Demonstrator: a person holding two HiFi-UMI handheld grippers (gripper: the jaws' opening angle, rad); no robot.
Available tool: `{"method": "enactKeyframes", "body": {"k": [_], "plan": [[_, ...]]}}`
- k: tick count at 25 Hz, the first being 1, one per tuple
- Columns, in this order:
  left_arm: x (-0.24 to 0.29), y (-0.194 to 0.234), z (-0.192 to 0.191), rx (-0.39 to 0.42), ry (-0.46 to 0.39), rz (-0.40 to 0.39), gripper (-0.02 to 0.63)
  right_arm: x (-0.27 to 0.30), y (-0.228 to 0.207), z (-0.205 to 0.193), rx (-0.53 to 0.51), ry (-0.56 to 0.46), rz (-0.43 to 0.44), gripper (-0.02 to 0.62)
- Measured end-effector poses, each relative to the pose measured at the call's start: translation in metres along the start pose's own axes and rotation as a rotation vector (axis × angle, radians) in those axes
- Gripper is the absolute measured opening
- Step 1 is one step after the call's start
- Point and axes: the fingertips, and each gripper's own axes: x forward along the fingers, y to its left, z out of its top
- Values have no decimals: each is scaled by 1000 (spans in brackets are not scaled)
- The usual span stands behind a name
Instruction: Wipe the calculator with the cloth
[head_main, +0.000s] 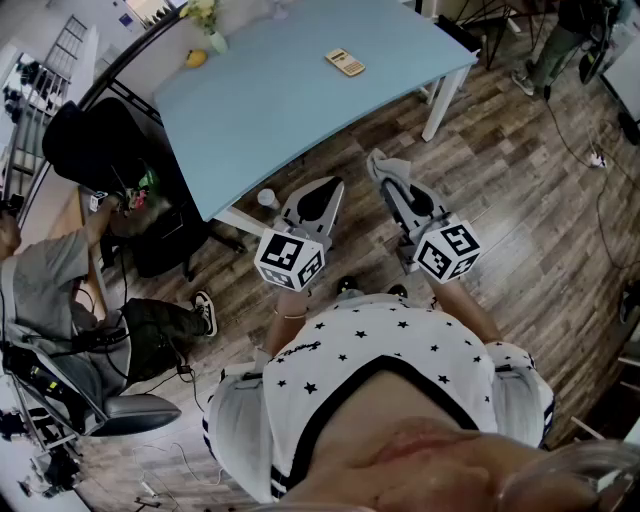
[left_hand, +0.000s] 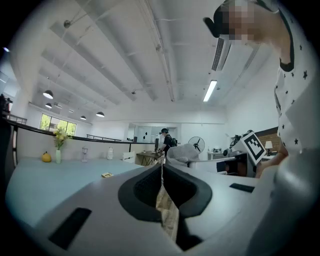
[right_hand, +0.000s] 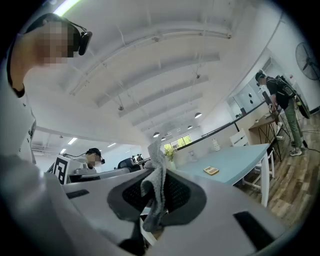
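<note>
In right gripper (right_hand: 158, 174), limp grey cloth (right_hand: 152, 196)

Open tabletop (head_main: 300, 95) surrounds the calculator (head_main: 345, 62); the vase (head_main: 216, 40) stands well apart.

Calculator (head_main: 345, 62) flat on the table (head_main: 280, 110), toward the far right end. Vase (head_main: 216, 40) and small fruit (head_main: 196, 58) side by side at the far left end. Off the table, over the floor (head_main: 520, 200) on the near side: left gripper (head_main: 328, 190) and right gripper (head_main: 390, 178), next to each other. Cloth (right_hand: 156, 172) pinched between the right one's jaws. Chair (head_main: 100, 150) left of the table, seated person (head_main: 45, 290) just beside it.
</note>
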Motion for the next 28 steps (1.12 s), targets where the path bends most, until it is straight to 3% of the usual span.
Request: {"method": "enactKeyframes", "body": {"k": [19, 28], "plan": [[5, -12, -3, -9, 22, 58, 32, -11, -10, 0, 59, 2, 52, 43], [21, -38, -10, -8, 46, 50, 32, -35, -30, 5, 77, -2, 55, 44]]}}
